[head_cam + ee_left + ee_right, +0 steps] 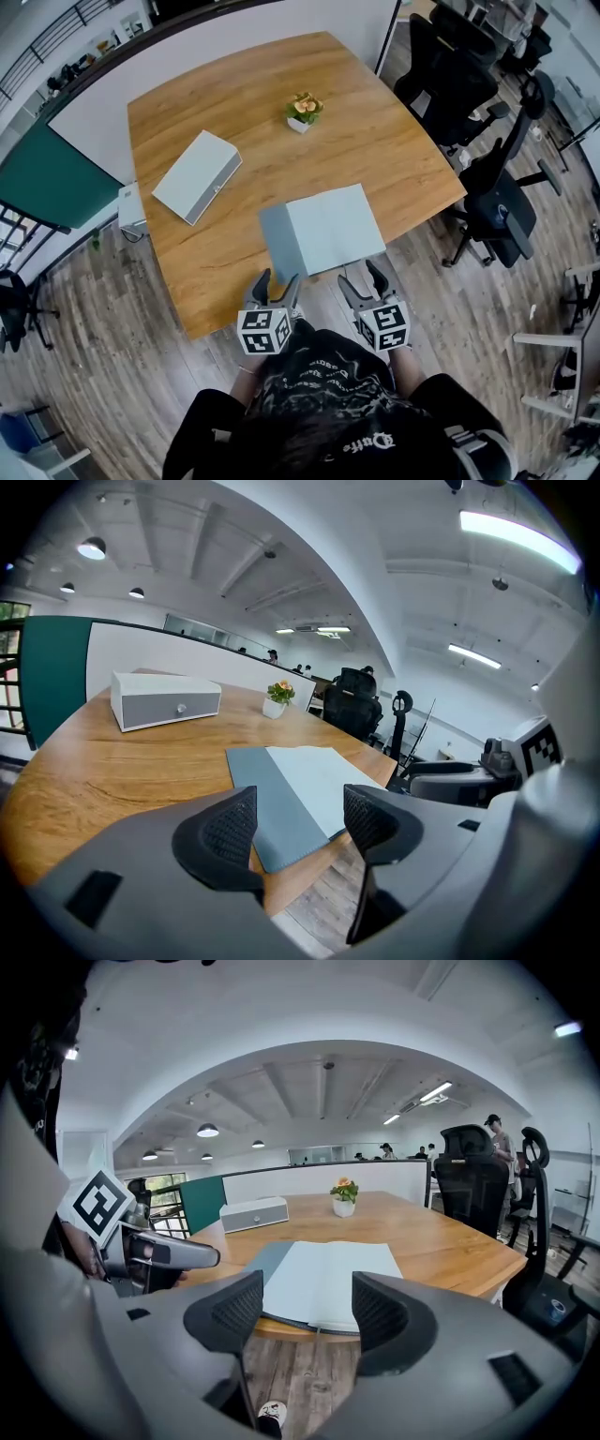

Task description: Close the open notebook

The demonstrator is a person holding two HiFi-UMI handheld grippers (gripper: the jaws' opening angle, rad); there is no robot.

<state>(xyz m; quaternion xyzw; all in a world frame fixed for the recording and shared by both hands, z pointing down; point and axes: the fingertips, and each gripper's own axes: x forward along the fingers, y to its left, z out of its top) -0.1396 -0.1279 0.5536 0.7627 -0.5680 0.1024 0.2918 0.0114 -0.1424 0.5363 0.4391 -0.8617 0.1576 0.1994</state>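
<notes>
While the notebook (323,230) lies open, its long axis follows the table edge (220,314); left tool (277,278) and right tool (359,274) gape empty.

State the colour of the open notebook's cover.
The notebook cover is slate grey-blue; it shows best in the head view.

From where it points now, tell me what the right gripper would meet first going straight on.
Probably the near edge of the open notebook, at the wooden table's front edge, straight beyond the right gripper's open jaws. Nothing else shows in between, though depth is unclear.
</notes>
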